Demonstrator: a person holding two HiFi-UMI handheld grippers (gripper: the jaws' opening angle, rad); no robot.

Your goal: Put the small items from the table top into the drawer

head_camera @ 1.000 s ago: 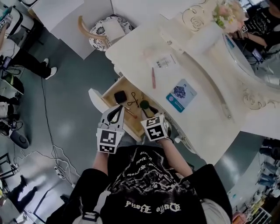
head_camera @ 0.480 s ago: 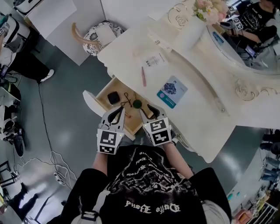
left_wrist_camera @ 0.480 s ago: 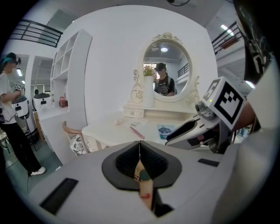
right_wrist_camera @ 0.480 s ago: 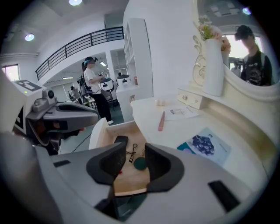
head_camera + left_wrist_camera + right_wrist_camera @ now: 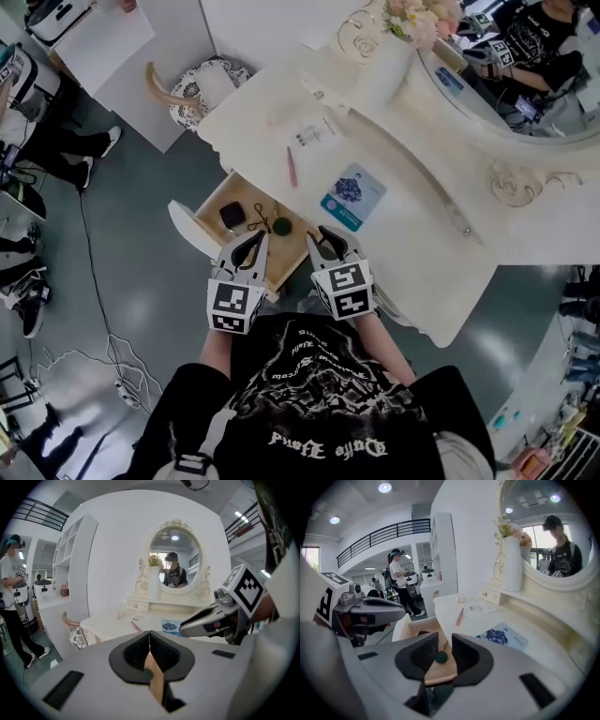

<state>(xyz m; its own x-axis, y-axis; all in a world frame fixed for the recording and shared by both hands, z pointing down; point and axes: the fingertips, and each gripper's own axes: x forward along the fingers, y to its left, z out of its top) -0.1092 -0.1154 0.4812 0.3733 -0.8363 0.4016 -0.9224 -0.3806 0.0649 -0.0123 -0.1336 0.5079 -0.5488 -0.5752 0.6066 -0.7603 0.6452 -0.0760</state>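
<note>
left gripper (image 5: 251, 241): jaws shut together, empty. right gripper (image 5: 330, 240): jaws narrow, just been closing, nothing between them. green ball (image 5: 281, 226) lies in the open drawer (image 5: 246, 190). pink stick (image 5: 292, 167) and blue card (image 5: 353, 195) lie on the table (image 5: 412, 234), beyond the drawer. risk: narrow jaws may fail to straddle the flat card and push it off the near edge.

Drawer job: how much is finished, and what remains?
Done: a black square, a green ball and a thin dark piece lie in the open drawer. In hand: nothing; right gripper, jaws just closing, is empty; left gripper shut. Left on the table: pink stick, blue card, printed paper.
</note>
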